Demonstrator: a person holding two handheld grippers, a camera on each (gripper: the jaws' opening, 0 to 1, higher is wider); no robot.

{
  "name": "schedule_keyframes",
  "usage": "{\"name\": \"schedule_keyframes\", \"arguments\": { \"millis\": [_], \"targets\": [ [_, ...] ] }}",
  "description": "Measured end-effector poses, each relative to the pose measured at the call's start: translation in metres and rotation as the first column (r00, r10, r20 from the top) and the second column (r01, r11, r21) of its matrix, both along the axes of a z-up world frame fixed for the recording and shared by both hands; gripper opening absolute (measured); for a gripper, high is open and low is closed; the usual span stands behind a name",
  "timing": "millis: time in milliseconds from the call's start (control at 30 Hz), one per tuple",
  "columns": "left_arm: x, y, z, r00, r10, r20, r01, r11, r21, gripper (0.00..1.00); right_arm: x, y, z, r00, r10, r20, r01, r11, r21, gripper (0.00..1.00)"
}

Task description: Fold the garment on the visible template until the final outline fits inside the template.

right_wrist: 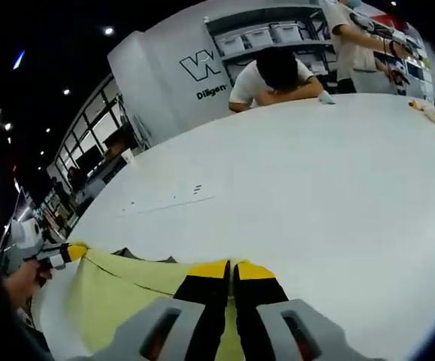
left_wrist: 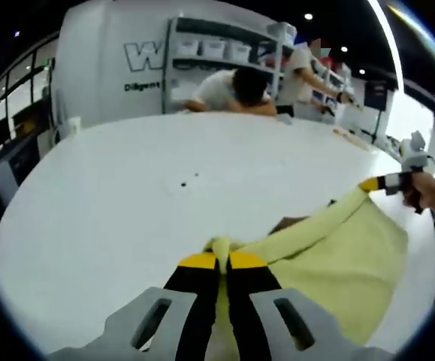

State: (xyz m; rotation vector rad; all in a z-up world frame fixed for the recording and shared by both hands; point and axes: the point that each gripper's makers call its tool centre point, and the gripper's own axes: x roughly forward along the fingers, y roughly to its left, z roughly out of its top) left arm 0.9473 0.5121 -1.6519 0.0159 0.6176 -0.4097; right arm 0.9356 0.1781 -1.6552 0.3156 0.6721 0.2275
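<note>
**Yellow garment stretched between two closed grippers**

Left gripper view: the left gripper (left_wrist: 223, 261) is clenched on one edge of the pale yellow garment (left_wrist: 330, 256), which lies on the white table (left_wrist: 142, 188). Right of it, the right gripper (left_wrist: 373, 183) pinches the far corner, lifting the cloth taut. Beyond the table, a seated person (left_wrist: 236, 90) leans on its edge.

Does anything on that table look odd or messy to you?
Nothing spilled or damaged. The yellow garment is lifted and stretched between the left claw and the right claw, both pinched on its edge, so it hangs bunched rather than flat on the white table.
</note>
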Motion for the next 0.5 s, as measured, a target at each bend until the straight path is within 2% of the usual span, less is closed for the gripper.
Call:
{"name": "schedule_keyframes", "arguments": {
  "millis": [33, 67, 133, 167, 233, 267, 333, 400, 433, 467, 500],
  "targets": [
    [-0.008, -0.001, 0.002, 1.000, 0.004, -0.001, -0.004, 1.000, -0.003, 0.04, 0.000, 0.000, -0.001, 1.000, 0.005, -0.002, -0.005, 1.000, -0.001, 0.00],
    [-0.007, 0.000, 0.003, 1.000, 0.006, 0.002, -0.006, 1.000, -0.013, 0.05, 0.000, 0.001, -0.001, 1.000, 0.016, 0.002, -0.016, 1.000, 0.001, 0.04],
    [-0.001, -0.002, 0.012, 0.999, 0.025, 0.036, -0.022, 0.997, -0.075, 0.08, 0.007, 0.001, 0.003, 0.999, 0.018, 0.037, -0.019, 1.000, 0.017, 0.20],
    [0.001, 0.001, 0.015, 0.998, 0.040, 0.040, -0.037, 0.996, -0.083, 0.08, 0.011, -0.003, 0.006, 0.998, 0.006, 0.060, -0.006, 1.000, 0.012, 0.23],
    [0.010, 0.007, 0.025, 0.995, 0.076, 0.072, -0.069, 0.993, -0.098, 0.08, 0.018, -0.012, 0.019, 0.994, -0.039, 0.098, 0.040, 0.999, -0.012, 0.20],
    [0.012, 0.011, 0.027, 0.992, 0.098, 0.082, -0.090, 0.991, -0.095, 0.09, 0.020, -0.016, 0.021, 0.992, -0.056, 0.110, 0.056, 0.998, 0.003, 0.21],
    [0.017, 0.023, 0.033, 0.984, 0.143, 0.110, -0.134, 0.988, -0.080, 0.12, 0.022, -0.021, 0.024, 0.989, -0.081, 0.122, 0.079, 0.997, 0.022, 0.29],
    [0.020, 0.030, 0.038, 0.979, 0.158, 0.130, -0.147, 0.985, -0.091, 0.13, 0.022, -0.026, 0.025, 0.989, -0.084, 0.124, 0.083, 0.996, 0.013, 0.31],
    [0.021, 0.032, 0.038, 0.980, 0.152, 0.127, -0.140, 0.985, -0.099, 0.12, 0.021, -0.026, 0.025, 0.989, -0.084, 0.125, 0.083, 0.997, 0.010, 0.28],
    [0.020, 0.032, 0.037, 0.982, 0.147, 0.119, -0.136, 0.986, -0.102, 0.12, 0.017, -0.024, 0.026, 0.991, -0.047, 0.123, 0.051, 0.998, -0.029, 0.26],
    [0.018, 0.028, 0.037, 0.982, 0.146, 0.120, -0.134, 0.986, -0.100, 0.13, 0.015, -0.023, 0.025, 0.992, -0.038, 0.117, 0.042, 0.999, -0.028, 0.25]
  ]
}}
